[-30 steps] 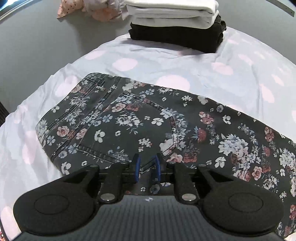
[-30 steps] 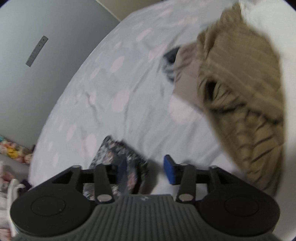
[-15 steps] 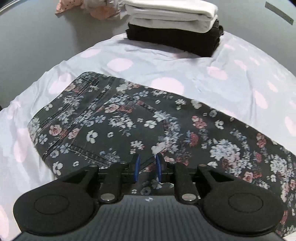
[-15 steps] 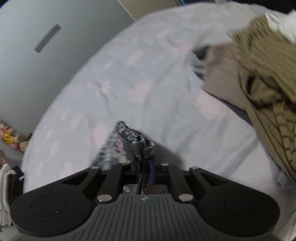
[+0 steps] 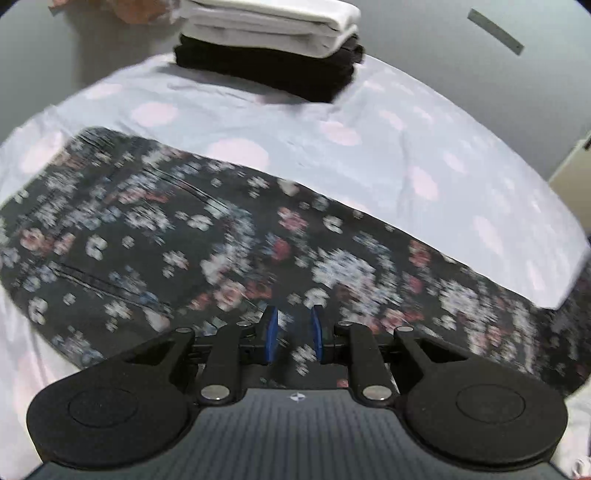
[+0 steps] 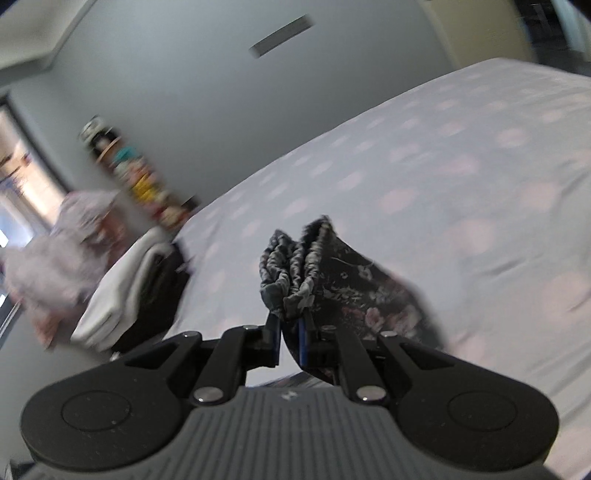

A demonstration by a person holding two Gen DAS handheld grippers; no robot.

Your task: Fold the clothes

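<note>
Home bedroom. Bed (image 5: 388, 122) with pale dotted sheet; on it, floral trousers (image 5: 221, 240), and at its far edge a stack of folded clothes (image 5: 273, 40). Beside the stack, crumpled pink laundry (image 6: 62, 251). Behind the bed, grey wall (image 6: 192, 85) and a blurred shelf of trinkets (image 6: 136, 177).

We note the bed's pale dotted sheet (image 5: 369, 110); at 1 o'clock, the grey wall (image 5: 424, 44) bears a metal strip (image 5: 495, 31).
</note>
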